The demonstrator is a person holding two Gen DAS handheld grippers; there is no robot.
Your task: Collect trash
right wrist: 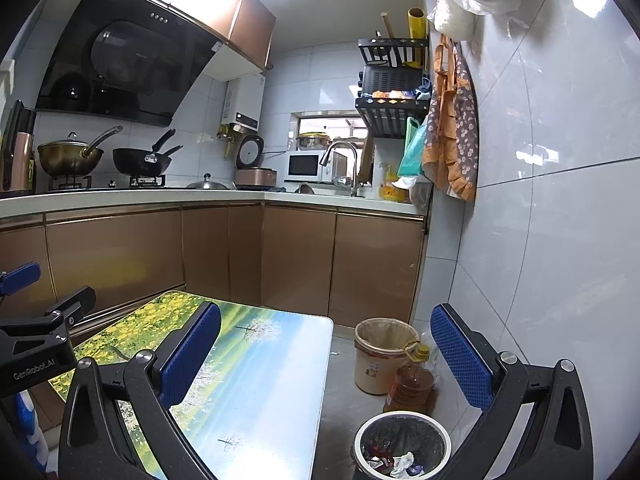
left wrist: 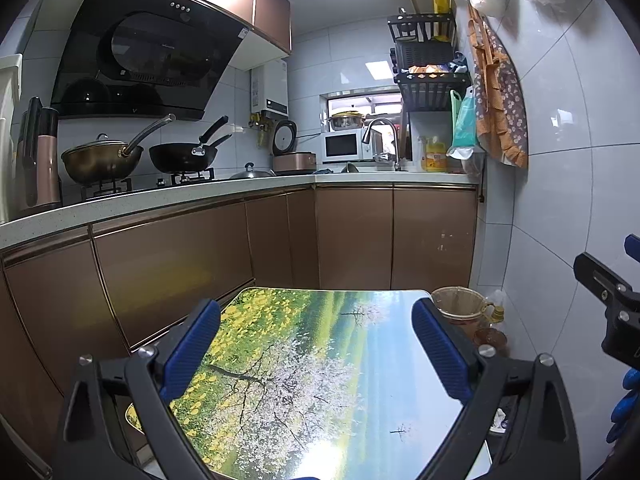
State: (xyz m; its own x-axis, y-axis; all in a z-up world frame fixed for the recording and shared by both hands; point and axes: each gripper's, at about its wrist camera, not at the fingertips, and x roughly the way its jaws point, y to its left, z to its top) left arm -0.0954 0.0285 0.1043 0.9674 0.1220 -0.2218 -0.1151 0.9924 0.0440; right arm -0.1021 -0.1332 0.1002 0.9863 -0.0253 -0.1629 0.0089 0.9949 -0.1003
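Note:
A round trash bin (right wrist: 402, 446) with a black liner stands on the floor right of the table, low in the right wrist view. Crumpled white paper (right wrist: 402, 465) and red wrappers (right wrist: 376, 454) lie inside it. My right gripper (right wrist: 326, 354) is open and holds nothing, hovering above the table's right edge and the bin. My left gripper (left wrist: 316, 344) is open over the table (left wrist: 304, 380), also holding nothing. The tabletop, printed with a landscape of blossom and yellow flowers, shows no loose trash. Each gripper appears at the edge of the other's view.
A beige bin (right wrist: 382, 354) with a clear liner and a bottle of amber oil (right wrist: 410, 386) stand on the floor by the tiled wall. Brown cabinets (left wrist: 352, 236) and a counter with pans, a rice cooker and a microwave run behind the table.

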